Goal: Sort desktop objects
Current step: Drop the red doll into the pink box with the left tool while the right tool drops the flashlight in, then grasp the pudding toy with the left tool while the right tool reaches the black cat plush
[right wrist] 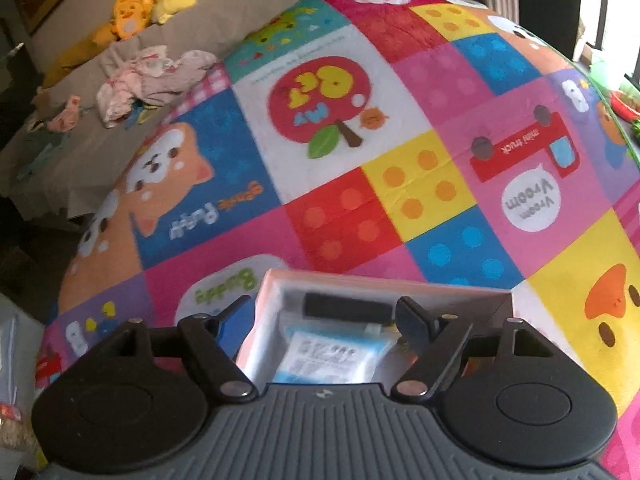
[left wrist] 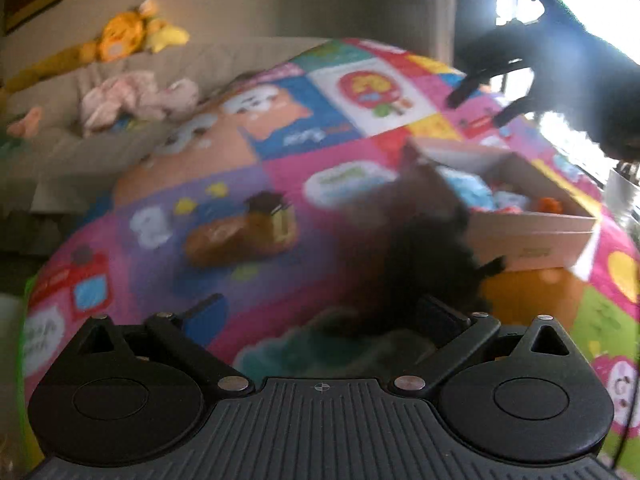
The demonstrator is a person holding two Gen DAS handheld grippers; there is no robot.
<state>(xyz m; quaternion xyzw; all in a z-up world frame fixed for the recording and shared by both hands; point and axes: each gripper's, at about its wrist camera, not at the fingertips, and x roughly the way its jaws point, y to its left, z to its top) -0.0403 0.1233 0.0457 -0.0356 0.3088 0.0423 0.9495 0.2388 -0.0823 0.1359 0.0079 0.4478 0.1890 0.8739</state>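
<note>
In the left wrist view my left gripper [left wrist: 324, 312] is open over the colourful patchwork mat [left wrist: 280, 184]. A dark, blurred, fuzzy thing [left wrist: 424, 248] sits just ahead of its right finger [left wrist: 440, 314], in front of the cardboard box [left wrist: 532, 236]; I cannot tell what it is. Farther left a brown packet with a black cap [left wrist: 244, 232] lies on the mat. My right gripper [left wrist: 480, 106] shows as a dark shape above the box. In the right wrist view my right gripper [right wrist: 324, 314] hangs open over the box [right wrist: 272, 304], which holds a black bar [right wrist: 344, 308] and a blue-and-white packet [right wrist: 332, 356].
The mat [right wrist: 400, 184] beyond the box is bare and patterned. A beige sofa [right wrist: 92, 152] stands at the left with pink clothes [right wrist: 140, 76] and yellow plush toys [right wrist: 140, 4]. Bright windows lie at the far right, with a green and red item [right wrist: 624, 100] by the mat's edge.
</note>
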